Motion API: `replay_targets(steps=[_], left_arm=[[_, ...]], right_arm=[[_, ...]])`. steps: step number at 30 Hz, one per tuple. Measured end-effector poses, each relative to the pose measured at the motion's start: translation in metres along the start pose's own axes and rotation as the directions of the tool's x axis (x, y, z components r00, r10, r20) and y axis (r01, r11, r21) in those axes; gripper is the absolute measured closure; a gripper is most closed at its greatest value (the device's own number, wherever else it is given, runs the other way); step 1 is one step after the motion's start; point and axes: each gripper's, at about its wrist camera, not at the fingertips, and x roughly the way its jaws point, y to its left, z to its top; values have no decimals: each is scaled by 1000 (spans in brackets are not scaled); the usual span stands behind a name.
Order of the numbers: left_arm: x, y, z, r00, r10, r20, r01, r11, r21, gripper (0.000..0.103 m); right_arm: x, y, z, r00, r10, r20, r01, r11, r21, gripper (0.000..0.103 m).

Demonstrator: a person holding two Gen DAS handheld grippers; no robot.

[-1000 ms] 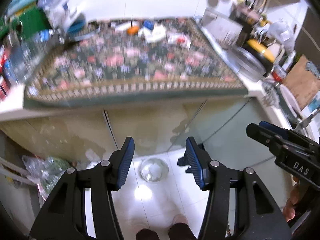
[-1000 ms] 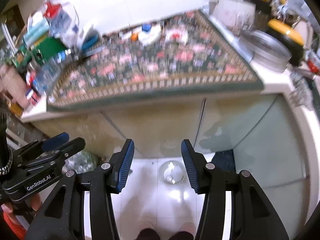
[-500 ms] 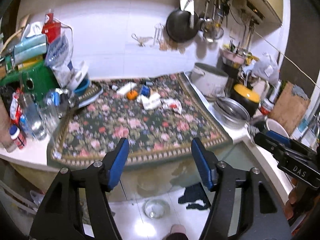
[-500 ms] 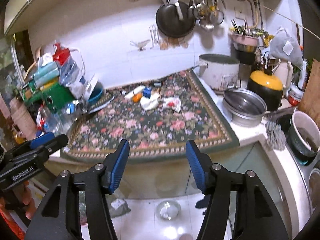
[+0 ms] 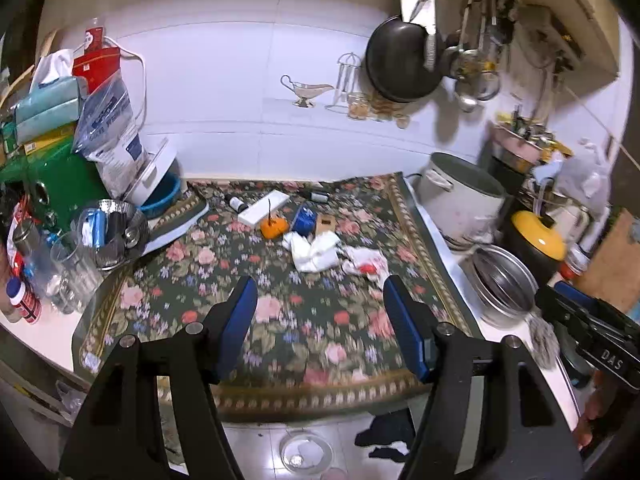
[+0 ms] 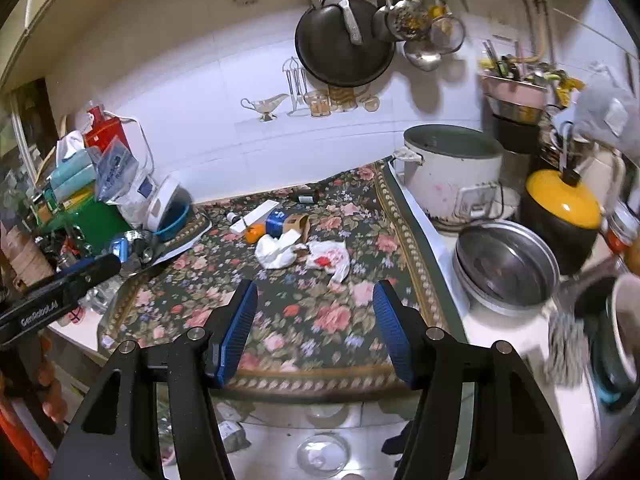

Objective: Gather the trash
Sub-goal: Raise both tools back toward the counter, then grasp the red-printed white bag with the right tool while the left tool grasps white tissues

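A floral mat [image 5: 280,320] covers the counter. Near its far middle lies trash: crumpled white tissue [image 5: 314,250], a red-stained white wrapper [image 5: 366,264], an orange piece [image 5: 274,227], a blue can [image 5: 303,219], a small brown carton [image 5: 325,224], a white flat box [image 5: 264,208] and a small dark bottle [image 5: 318,196]. The same pile shows in the right wrist view, with the tissue [image 6: 276,250] and the wrapper [image 6: 330,260]. My left gripper [image 5: 320,312] is open and empty above the mat's near part. My right gripper [image 6: 316,316] is open and empty beside it.
A white pot [image 5: 460,204], a steel bowl [image 5: 504,284] and a yellow-lidded pot [image 5: 538,236] stand to the right. Glasses [image 5: 76,264], a green box [image 5: 52,180] and bags crowd the left. A clear glass bowl [image 5: 306,450] sits on the floor below the counter.
Both grippers have risen from facing the floor and cabinet front to facing the counter top and back wall. Both stay open and empty.
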Motion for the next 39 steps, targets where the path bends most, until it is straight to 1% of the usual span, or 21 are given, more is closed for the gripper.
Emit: replay_targets(steps=[4,6,9,16,21,24,26,28,31,34,37,39], left_arm=[[31,-11,10,1000,26,-15,-26,999,-29,39],[47,-15,13,998,42,-37,-43,999,-31,39],[74,-16,17,995,67,-74,-69,997,-27,39],[144,1,22,982,98,-159,-103,994,-26,39],[202,14,25,969,83,-231,-85,996,3,39],[241,20,24,956,59,-288,-48,998,43,39],[267,23,23,943,43,-330,-22,998,66,39],[290,26,21,926,15,-376,13,997,73,39],[315,24,19,904,-24,-426,62,995,77,39],[340,16,14,879,-50,-475,108,990,95,38],[358,12,10,866,-31,-500,104,988,118,38],[369,14,9,865,-2,-501,71,990,118,39]], right_arm=[[25,-17,12,999,19,-25,-20,999,-32,47],[40,-24,18,999,23,-43,-25,999,-44,47],[61,-32,24,996,52,-76,-55,998,-34,47],[115,-43,31,987,62,-150,-65,998,-17,47],[151,-46,35,981,42,-191,-44,999,-4,47],[179,-46,38,974,21,-227,-20,1000,8,47],[202,-45,39,966,12,-257,-7,1000,20,47],[220,-44,39,958,14,-286,-7,1000,28,47],[252,-44,36,943,-5,-333,18,999,36,47],[269,-46,31,932,-8,-363,32,998,59,47],[289,-52,23,914,4,-406,38,995,97,47],[300,-54,20,905,10,-425,42,993,111,47]])
